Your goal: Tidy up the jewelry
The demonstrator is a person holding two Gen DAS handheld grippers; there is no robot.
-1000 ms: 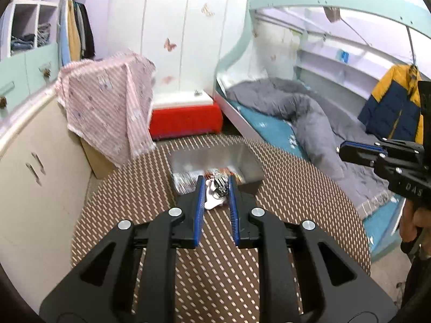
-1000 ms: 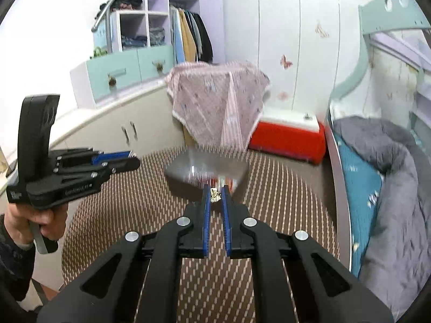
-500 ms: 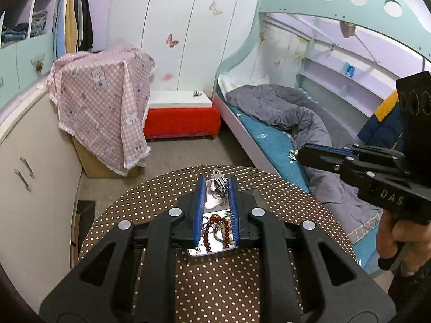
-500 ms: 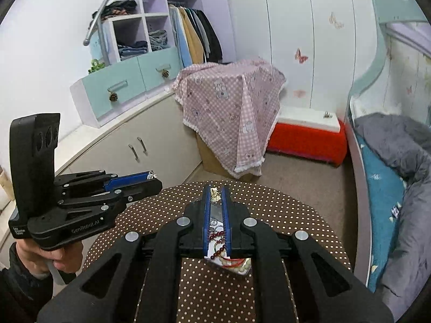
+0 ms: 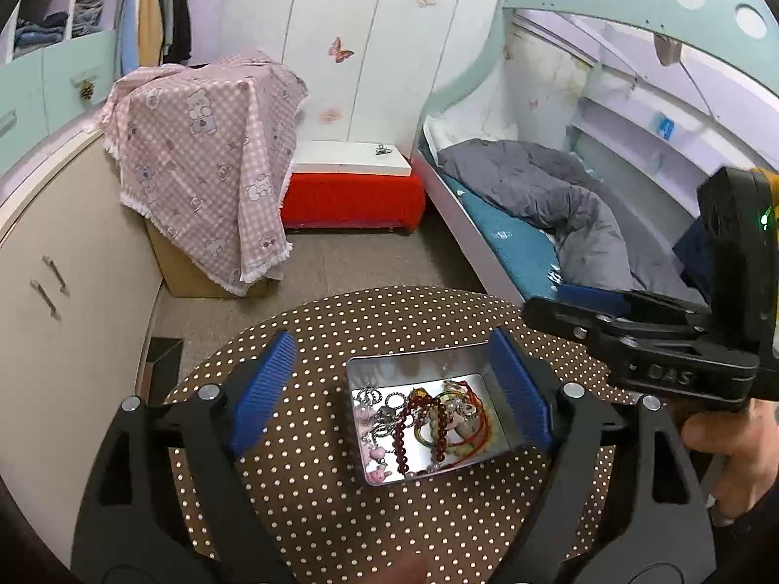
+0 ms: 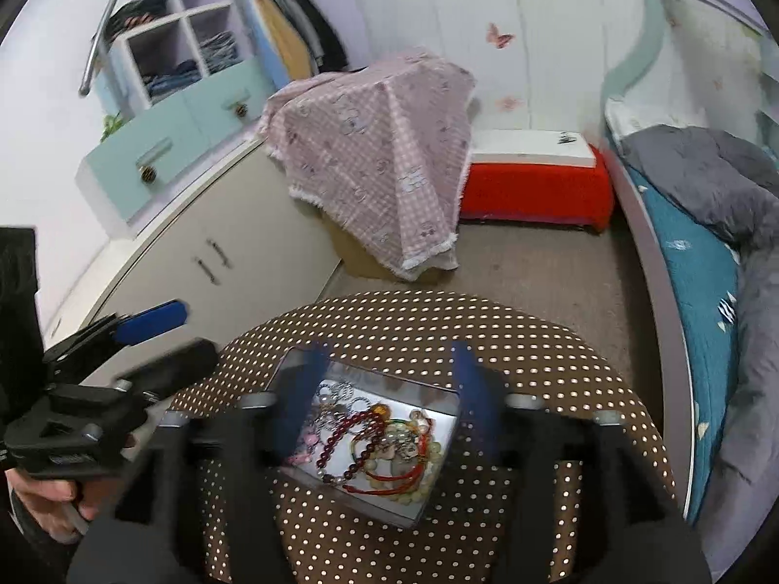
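1. A round table point(image 5: 302, 482) with a brown, white-dotted cover fills the lower part of both wrist views.
2. A shallow silver metal tin point(image 5: 418, 370) sits open on the table, near its middle.
3. Inside the tin lies a tangle of jewelry point(image 5: 423, 418): a dark red bead bracelet point(image 5: 403, 430), silver chains, pink charms, red cord and pale beads.
4. The left gripper point(image 5: 389, 387) hangs above the tin with its blue-padded jaws spread wide, holding nothing.
5. The right gripper point(image 6: 382, 401) is blurred, jaws also wide apart and empty, framing the tin point(image 6: 440, 455).
6. Behind the table are a pink checked cloth point(image 5: 204, 155) and a bed point(image 5: 521, 243).
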